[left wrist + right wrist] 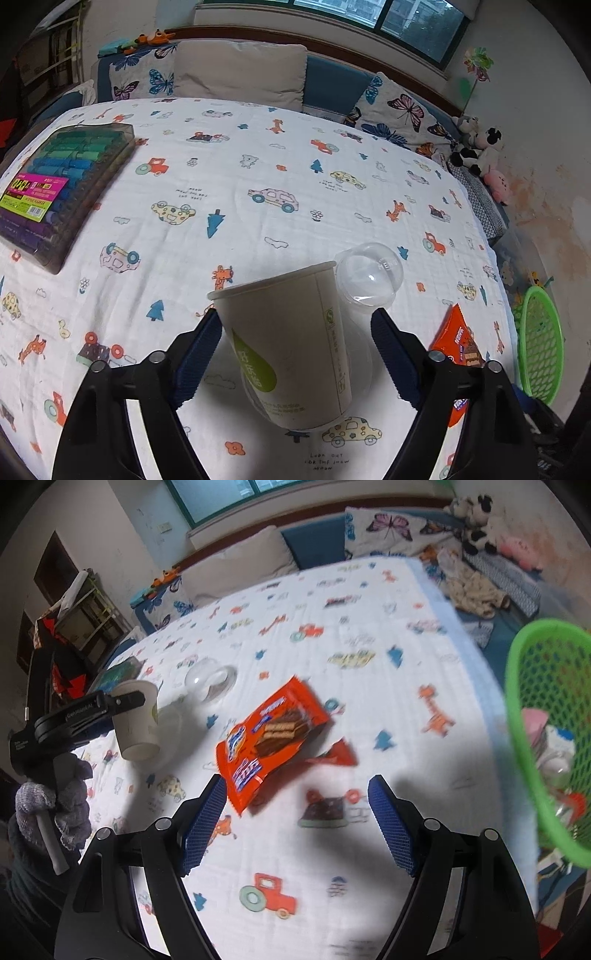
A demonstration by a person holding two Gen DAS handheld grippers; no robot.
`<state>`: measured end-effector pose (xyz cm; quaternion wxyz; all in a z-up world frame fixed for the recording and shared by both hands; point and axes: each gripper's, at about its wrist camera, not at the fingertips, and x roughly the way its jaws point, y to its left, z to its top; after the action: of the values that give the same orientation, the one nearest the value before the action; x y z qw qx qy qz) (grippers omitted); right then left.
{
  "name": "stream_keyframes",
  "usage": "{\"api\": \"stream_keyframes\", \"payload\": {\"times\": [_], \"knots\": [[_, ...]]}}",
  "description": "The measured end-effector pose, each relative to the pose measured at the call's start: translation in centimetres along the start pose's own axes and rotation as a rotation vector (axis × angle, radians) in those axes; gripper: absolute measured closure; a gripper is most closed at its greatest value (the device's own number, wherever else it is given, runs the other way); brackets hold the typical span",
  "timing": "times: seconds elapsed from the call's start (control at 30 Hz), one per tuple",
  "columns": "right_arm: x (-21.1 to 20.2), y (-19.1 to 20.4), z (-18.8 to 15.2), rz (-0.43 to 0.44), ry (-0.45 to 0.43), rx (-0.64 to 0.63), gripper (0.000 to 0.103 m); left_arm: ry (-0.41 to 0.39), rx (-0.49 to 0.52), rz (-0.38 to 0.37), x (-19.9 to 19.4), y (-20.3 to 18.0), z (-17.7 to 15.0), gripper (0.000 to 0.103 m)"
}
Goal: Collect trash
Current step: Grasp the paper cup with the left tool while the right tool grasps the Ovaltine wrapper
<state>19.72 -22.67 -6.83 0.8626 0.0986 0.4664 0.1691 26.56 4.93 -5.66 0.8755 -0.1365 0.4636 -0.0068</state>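
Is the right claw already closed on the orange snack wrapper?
No: the right claw stands open above the cloth, and the orange snack wrapper lies ahead of its fingertips, not pinched.

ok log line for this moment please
left gripper open around paper cup | right gripper open near snack wrapper | green basket holds trash

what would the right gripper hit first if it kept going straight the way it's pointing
Most likely the orange snack wrapper, lying just ahead of the open right gripper, slightly toward its left finger. Depth is unclear; it might meet the printed tablecloth first.
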Motion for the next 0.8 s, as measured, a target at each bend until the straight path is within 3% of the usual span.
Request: {"api": "stream_keyframes", "payload": {"times": [0.37, 0.8], "knots": [[3.7, 0.9, 0.8, 0.018, 0.043, 0.055, 0.024, 0.011, 0.021, -0.051, 0.0, 0.3, -0.1, 0.037], [5.1, 1.1, 2.5, -0.019, 0.041, 0.102, 0.023, 0.026, 0.032, -0.099, -0.1, 0.5, 0.1, 0.037]]}}
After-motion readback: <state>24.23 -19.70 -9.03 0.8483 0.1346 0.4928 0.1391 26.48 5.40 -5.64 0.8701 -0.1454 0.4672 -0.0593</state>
